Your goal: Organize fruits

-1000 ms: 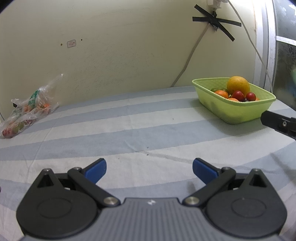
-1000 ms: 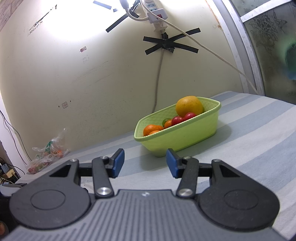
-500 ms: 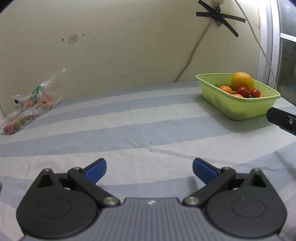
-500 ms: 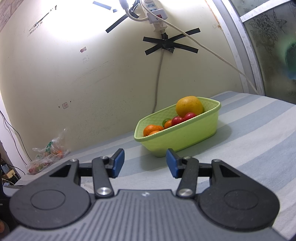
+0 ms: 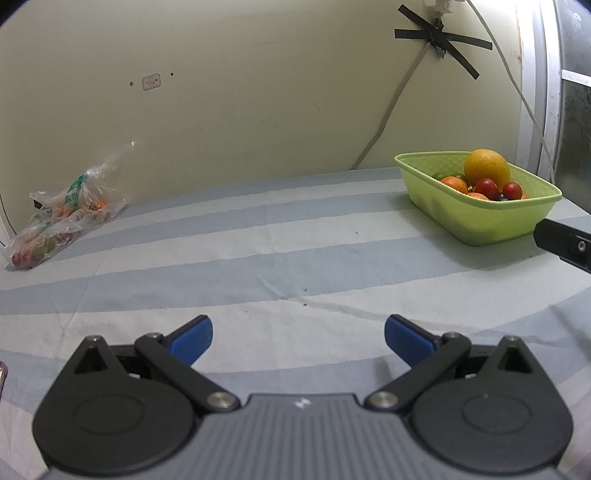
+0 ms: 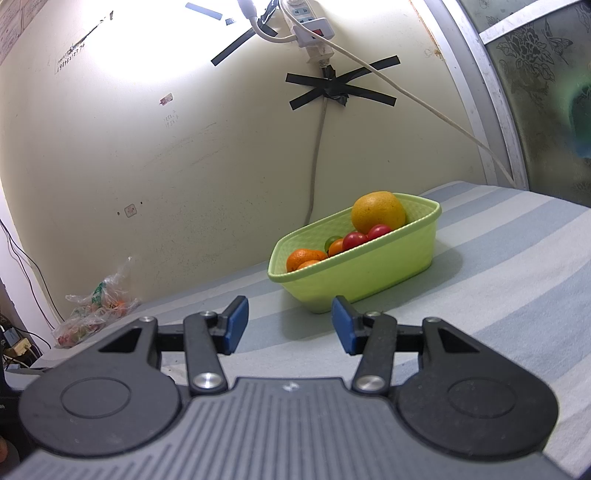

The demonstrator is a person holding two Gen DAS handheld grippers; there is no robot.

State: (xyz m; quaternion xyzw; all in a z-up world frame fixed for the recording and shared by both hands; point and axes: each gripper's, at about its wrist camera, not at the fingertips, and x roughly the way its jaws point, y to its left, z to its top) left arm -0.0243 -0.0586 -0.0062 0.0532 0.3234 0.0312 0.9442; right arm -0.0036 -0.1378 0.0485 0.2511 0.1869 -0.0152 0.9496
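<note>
Writing is seen only as faint handwritten numerals on the wall in the right wrist view, too small to be read; no brand can be made out on the power strip (image 6: 310,27) or on the clear plastic bag (image 5: 62,210) of fruit lying by the wall.

Against the frame 1 second ago, the left wrist view has been shifted: the green basket (image 5: 491,225) is now seen lower and further right. The right wrist view is unchanged.

The basket stands on the striped table (image 5: 258,266), holding 1 large orange (image 6: 377,211), small tangerines (image 6: 304,257) and cherry tomatoes (image 6: 354,240).

The left gripper (image 5: 298,334) is held with fingers wide apart and empty. The right gripper (image 6: 290,323) is held partly open, nothing between its fingers, just short of the basket.
</note>
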